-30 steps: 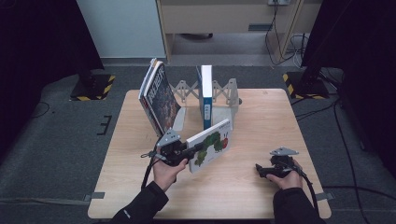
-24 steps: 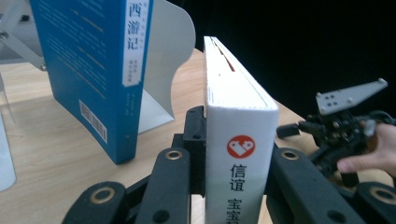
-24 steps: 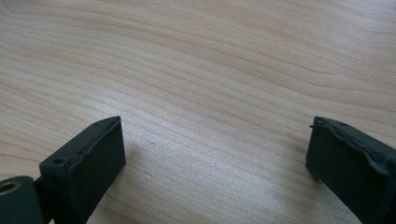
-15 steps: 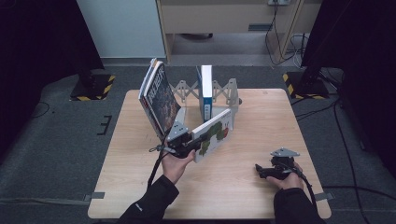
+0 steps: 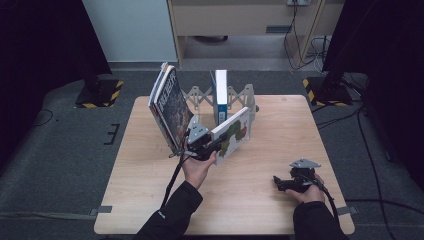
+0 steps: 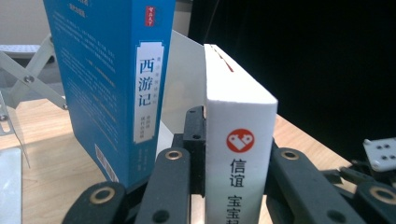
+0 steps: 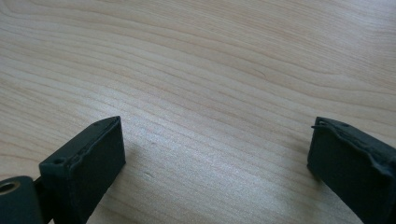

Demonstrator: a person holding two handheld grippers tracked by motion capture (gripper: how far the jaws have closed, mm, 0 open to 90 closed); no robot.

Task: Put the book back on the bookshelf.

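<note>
"White picture book [image 5: 234, 131] with the green-and-red cover: where does it sit now?"

"Clamped by its spine in the left gripper [image 5: 204, 145], jaws narrow on the glossy white board. Since a second ago it has travelled toward twelve o'clock and now leans just beside the tall blue hardback book [image 5: 220, 96] standing in the grey scissor-lattice metal rack [image 5: 197, 95]."

"And the stack of dark-covered books [image 5: 167, 107]?"

"Unmoved, tilted at the rack's nine o'clock."

"The other hand?"

"Right gripper [image 5: 292, 182] has stayed at five o'clock on the pale, fine-grained wooden table [image 5: 270, 150], its flat black pads [image 7: 88, 165] spread wide, nothing between them."
</note>
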